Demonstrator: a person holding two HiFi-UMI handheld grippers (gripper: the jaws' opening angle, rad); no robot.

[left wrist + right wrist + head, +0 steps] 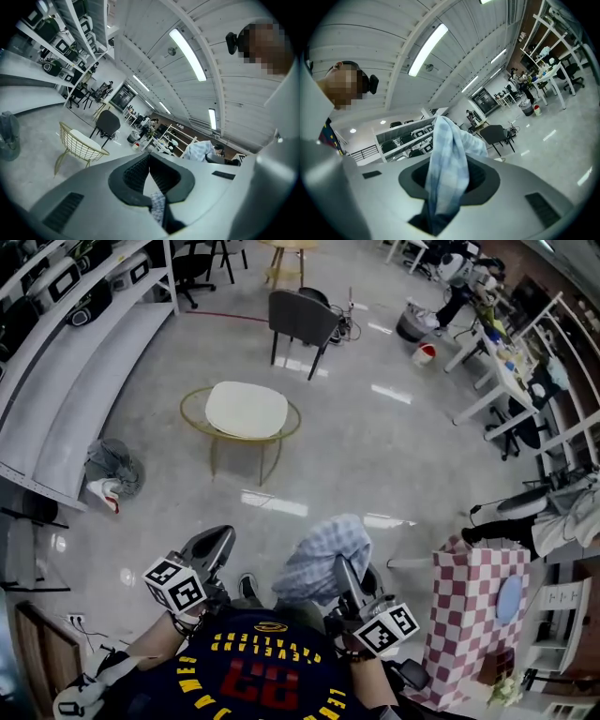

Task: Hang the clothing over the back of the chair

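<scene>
The blue-and-white plaid clothing (323, 557) hangs bunched between my two grippers, close in front of the person's body. My right gripper (347, 579) is shut on it, and the cloth (446, 168) rises out of the jaws and drapes over them. My left gripper (210, 549) is shut with a small corner of the plaid cloth (158, 206) pinched between its pads. A gold wire chair with a white seat (246, 412) stands ahead on the floor. Beyond it is a dark grey chair (302, 319). The left gripper view shows both the wire chair (79, 143) and the grey chair (108, 123).
Long white shelving (66, 381) runs along the left, with a grey bundle (114, 465) on the floor by it. A pink-and-white checkered box (473, 615) stands at the right. White desks (497, 371) and a red-and-white bucket (425, 354) are at the far right.
</scene>
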